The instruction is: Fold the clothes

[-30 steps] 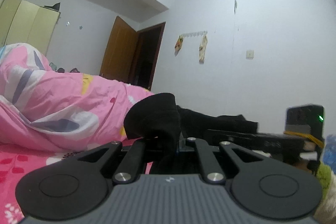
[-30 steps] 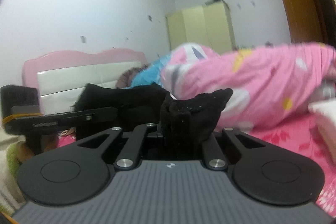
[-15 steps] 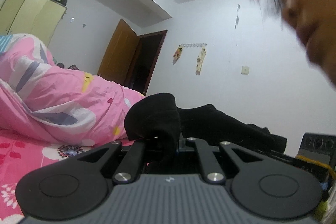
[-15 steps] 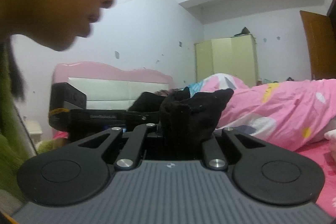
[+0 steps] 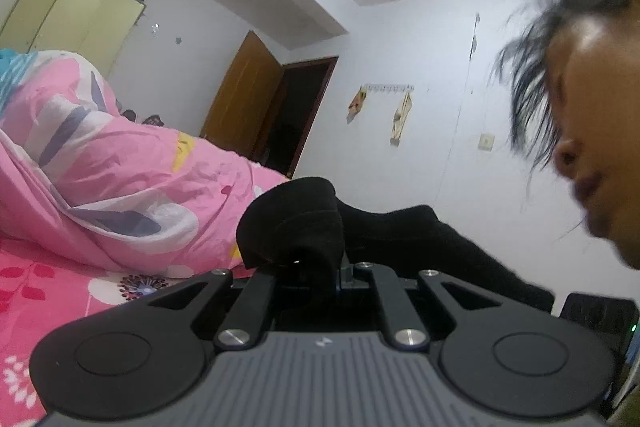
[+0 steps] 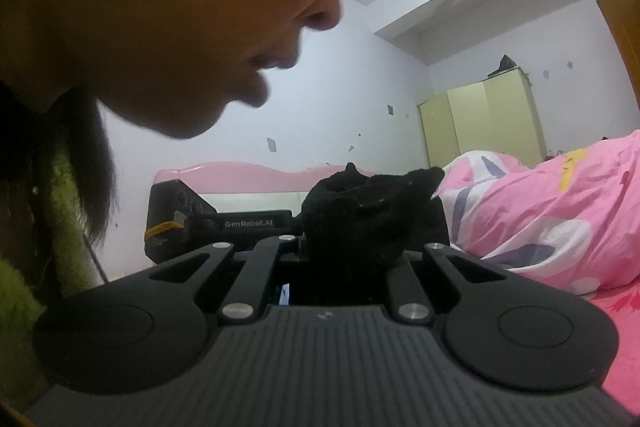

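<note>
While left claw grips bunched black garment, jaws nearly closed on fabric, cloth stretches right toward other device. Pink quilt heaped on bed at left; brown door behind. Person's head leans in at right edge. Right claw likewise clamped narrow on black garment, fabric bulging above jaws; pink headboard behind, yellow wardrobe farther right.

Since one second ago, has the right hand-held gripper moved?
Yes. The right hand-held gripper, shut on the black garment, has swung rightward: the pink headboard and yellow wardrobe have shifted right in its view.
</note>
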Available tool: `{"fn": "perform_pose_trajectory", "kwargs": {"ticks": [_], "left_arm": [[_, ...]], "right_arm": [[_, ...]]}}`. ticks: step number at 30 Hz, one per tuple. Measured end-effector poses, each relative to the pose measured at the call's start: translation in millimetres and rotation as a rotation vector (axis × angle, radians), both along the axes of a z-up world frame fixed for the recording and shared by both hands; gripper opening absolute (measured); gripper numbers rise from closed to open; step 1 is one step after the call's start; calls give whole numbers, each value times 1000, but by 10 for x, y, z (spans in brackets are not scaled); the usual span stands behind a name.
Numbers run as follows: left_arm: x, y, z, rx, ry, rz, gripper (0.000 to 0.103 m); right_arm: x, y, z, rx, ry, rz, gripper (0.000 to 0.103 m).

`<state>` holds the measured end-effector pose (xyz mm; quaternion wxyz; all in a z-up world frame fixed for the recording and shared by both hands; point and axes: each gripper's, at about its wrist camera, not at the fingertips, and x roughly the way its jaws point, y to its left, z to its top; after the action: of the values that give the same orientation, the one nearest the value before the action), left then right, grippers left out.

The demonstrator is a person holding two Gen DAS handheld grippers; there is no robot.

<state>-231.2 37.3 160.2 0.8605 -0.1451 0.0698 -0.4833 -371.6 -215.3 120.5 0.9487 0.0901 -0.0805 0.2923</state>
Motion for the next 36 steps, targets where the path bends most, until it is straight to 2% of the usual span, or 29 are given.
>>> {"fn": "perform_pose_trajectory", "kwargs": {"ticks": [3,6,9,12,13,16,17,19,20,22,26,27,29,31,33,36], "left_arm": [[304,-161,16,32,-5,-19,8],[803,-311,-4,42,68,-42,8],[1409,-416,-134,31,190,-70,9],[2037,-504,-423,33,354,-75,10],[2238,-530,-560,42,414,-54,15],[2786,-597,-1053,118,561,57,49],[2899,-598,-1196,150,597,116,51],[3022,-551,-1398,176,654,170,51],[3027,-505,-1456,166,670,179,51],[2968,-408,-1471,145,668,178,55],[2752,-257,-1297,144,596,219,60],[2700,-243,-1240,146,579,227,60],[2480,-230,-1120,172,528,225,61],[2236,-255,-1005,208,469,215,61],[1929,-365,-930,274,403,162,61],[1400,-686,-929,400,295,20,61]], "right_arm": [[181,-132,45,-4,2,-18,7],[621,-414,108,61,53,1,7],[1307,-747,77,148,164,22,7],[2060,-1054,-154,216,322,6,7],[2319,-1144,-270,233,379,-18,7],[3026,-1329,-722,262,586,-63,10],[3205,-1369,-893,259,663,-96,11],[3527,-1434,-1226,235,812,-158,12],[3567,-1451,-1334,218,866,-196,18],[3571,-1475,-1510,181,960,-277,23],[3132,-1677,-1382,246,925,-313,53],[2989,-1723,-1306,256,901,-335,57],[2704,-1815,-1154,275,853,-379,59],[2402,-1856,-1085,318,849,-384,60],[2098,-1890,-1028,364,852,-385,60],[1582,-1754,-1122,394,880,-344,59]]}}
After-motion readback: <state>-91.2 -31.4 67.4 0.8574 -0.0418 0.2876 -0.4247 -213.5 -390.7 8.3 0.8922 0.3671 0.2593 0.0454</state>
